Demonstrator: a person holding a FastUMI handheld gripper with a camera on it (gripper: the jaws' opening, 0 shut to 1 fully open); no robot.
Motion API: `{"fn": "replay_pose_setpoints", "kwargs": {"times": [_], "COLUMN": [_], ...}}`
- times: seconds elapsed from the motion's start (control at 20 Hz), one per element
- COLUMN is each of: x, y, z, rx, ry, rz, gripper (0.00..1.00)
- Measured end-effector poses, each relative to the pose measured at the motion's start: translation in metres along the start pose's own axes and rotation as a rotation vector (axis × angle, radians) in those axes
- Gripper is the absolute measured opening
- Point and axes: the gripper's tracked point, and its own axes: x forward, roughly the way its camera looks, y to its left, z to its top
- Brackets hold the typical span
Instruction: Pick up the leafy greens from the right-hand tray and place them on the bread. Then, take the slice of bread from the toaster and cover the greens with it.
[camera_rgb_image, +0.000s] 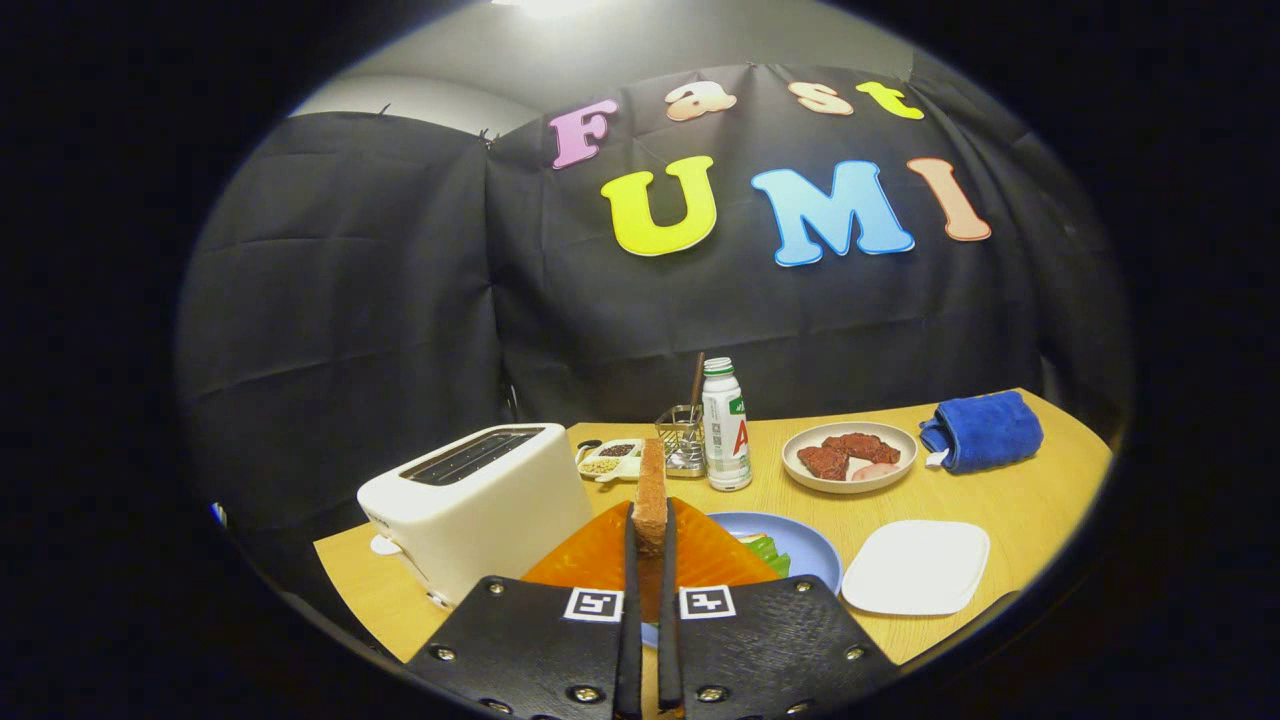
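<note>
One slice of bread (650, 495) stands upright, edge-on, pinched between the nearly closed jaws of the gripper (648, 545), above the blue plate (800, 540) holding leafy greens (765, 552).

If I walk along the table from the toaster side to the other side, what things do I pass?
Toaster → bread slice pinched in the gripper → bottle → plate of meat → blue towel.

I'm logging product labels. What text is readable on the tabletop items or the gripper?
Bottle: label print too small and blurred to read.
Gripper, fingers shut on the bread slice: two square coded markers, no words.
Nothing else carries text.
</note>
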Motion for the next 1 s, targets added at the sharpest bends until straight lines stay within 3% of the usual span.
{"fn": "replay_pose_setpoints", "kwargs": {"times": [1.0], "x": [0.02], "y": [0.001], "z": [-0.027], "rx": [0.043], "ry": [0.041], "rz": [-0.004], "gripper": [0.07]}}
